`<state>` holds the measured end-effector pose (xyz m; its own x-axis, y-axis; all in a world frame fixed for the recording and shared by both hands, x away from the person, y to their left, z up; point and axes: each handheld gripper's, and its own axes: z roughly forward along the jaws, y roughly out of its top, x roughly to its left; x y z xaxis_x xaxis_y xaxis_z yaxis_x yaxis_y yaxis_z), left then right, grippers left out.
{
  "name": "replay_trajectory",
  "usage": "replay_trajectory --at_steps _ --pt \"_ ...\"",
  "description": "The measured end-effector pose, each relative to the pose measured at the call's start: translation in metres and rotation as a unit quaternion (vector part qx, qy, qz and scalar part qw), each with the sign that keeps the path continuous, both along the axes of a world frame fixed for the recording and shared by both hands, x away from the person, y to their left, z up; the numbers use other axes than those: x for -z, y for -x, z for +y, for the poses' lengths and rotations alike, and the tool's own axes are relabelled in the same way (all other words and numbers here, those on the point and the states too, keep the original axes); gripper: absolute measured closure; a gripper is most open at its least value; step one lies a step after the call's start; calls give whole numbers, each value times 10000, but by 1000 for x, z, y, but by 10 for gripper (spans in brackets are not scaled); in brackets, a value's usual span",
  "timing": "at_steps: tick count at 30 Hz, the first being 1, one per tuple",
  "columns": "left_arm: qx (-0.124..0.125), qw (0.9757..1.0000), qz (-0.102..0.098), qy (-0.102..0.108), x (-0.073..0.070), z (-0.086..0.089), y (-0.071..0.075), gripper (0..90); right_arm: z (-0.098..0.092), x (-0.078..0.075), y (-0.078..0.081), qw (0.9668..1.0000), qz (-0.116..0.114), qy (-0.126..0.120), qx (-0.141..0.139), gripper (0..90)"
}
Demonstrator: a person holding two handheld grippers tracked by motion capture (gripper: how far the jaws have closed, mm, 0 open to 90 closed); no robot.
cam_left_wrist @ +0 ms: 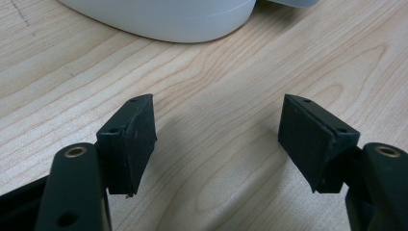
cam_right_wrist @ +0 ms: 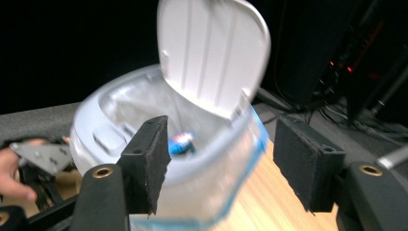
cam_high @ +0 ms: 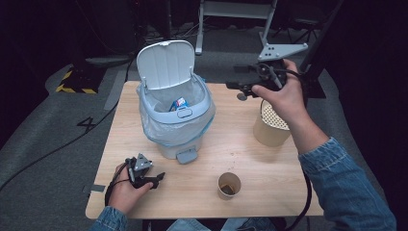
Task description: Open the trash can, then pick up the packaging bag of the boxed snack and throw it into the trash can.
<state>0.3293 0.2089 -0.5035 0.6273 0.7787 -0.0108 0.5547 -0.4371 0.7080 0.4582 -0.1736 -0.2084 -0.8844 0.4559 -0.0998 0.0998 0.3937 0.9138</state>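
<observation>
Bin [cam_high: 174, 115] near centre-left of worktop [cam_high: 250, 159], lid [cam_high: 166, 63] raised upright, clear liner draped over rim; blue-and-white packet [cam_high: 179, 103] lying inside.

High view: tan perforated cup [cam_high: 270, 126] at right of worktop, partly under the right forearm; paper cup [cam_high: 229, 185] near front edge, something dark inside. Left gripper [cam_high: 159, 177] low at front-left corner, beside the bin's pedal [cam_high: 186, 156], apart from it. Right gripper [cam_high: 236, 86] held above the worktop, right of the bin, pointing toward it.

Left gripper view: bare wood grain between the fingers [cam_left_wrist: 132, 144], curved white base of bin [cam_left_wrist: 168, 21] at top edge. Fingers spread wide, nothing between them, pads touching nothing.

Right gripper view: blurred; bin [cam_right_wrist: 144, 139] seen from its side with lid [cam_right_wrist: 211, 53] up, packet [cam_right_wrist: 182, 143] visible past the inner edge of one finger, liner's blue edge hanging over worktop. Left gripper [cam_right_wrist: 43, 161] and hand in far background at lower left. Right gripper [cam_right_wrist: 219, 163] fingers [cam_right_wrist: 146, 159] well apart, holding nothing; packet lies beyond them in the bin, not gripped.
</observation>
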Motion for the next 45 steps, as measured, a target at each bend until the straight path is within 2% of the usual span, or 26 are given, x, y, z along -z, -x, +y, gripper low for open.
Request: replay_trajectory --at_steps 9,16,24,29,36,41,43,45 --pt "-23 10000 -1 -1 0 0 1 297 -59 46 2 9979 288 180 547 346" --pt "-22 10000 0 0 0 0 1 297 -89 83 0 9940 590 337 862 346" --pt "-28 10000 -16 0 0 -1 1 303 -104 127 -4 9892 890 588 1001 346" --pt "-29 10000 -2 -10 0 -1 2 306 -110 149 -10 9867 945 747 1096 344" --pt "-24 10000 15 16 0 -2 1 301 -120 168 -17 9833 1032 811 1262 337" --pt "-36 10000 22 21 0 -2 2 300 -122 181 -23 9805 1185 858 1313 336" --pt "-26 10000 8 -6 0 -2 2 300 -123 186 -25 9798 1245 895 1284 353" --pt "-15 10000 -8 -5 0 -2 3 300 -122 188 -26 9810 1160 960 1223 363"
